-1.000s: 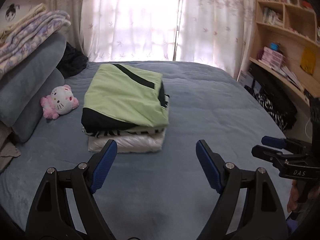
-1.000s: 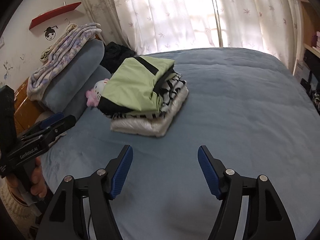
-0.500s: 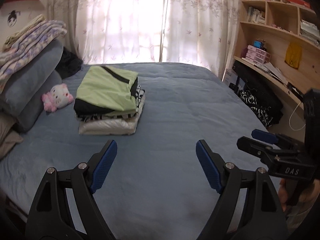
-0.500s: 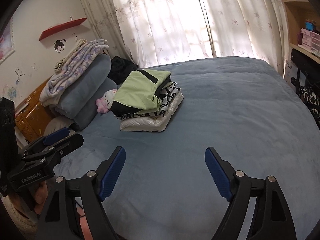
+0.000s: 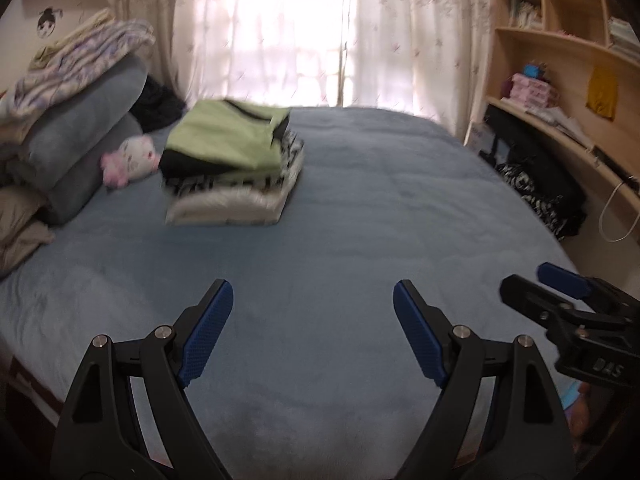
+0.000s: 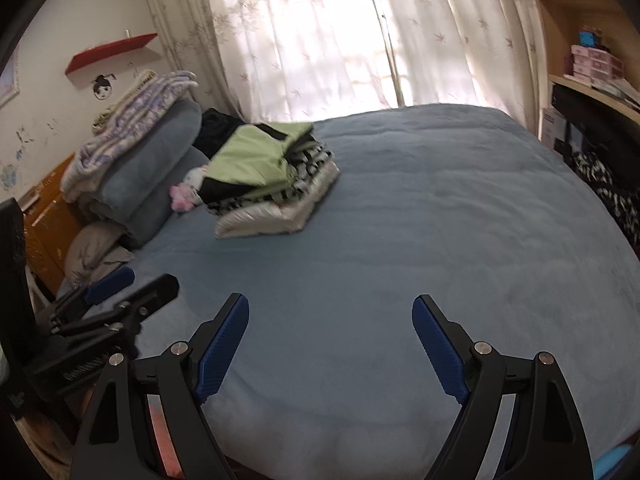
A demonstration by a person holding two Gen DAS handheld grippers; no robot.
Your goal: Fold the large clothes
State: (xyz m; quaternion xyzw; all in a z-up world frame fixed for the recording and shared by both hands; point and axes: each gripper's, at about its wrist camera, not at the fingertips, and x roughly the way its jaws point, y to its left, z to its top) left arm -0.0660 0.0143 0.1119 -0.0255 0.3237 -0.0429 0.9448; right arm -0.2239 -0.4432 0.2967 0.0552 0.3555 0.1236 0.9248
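A stack of folded clothes [image 5: 232,184], topped by a light green and black garment [image 5: 228,136], lies on the blue bed cover [image 5: 360,220] at the far left, near the pillows. The stack [image 6: 272,192] also shows in the right wrist view. My left gripper [image 5: 312,292] hovers open over the near part of the bed with nothing between its fingers. My right gripper [image 6: 330,308] stands open as well, holding nothing. Each gripper shows at the edge of the other's view: the right gripper [image 5: 560,300] at lower right, the left gripper [image 6: 120,296] at lower left. Both are far from the stack.
Grey pillows and folded blankets [image 5: 80,132] are piled at the bed's left, with a pink and white plush toy [image 5: 128,160] beside the stack. A black patterned heap [image 5: 540,192] and wooden shelves [image 5: 560,80] line the right side. Curtains [image 5: 300,32] hang behind the bed.
Both grippers have drawn back from the stack toward the bed's near edge, so the stack looks smaller and farther away. The right gripper's jaws have spread wider.
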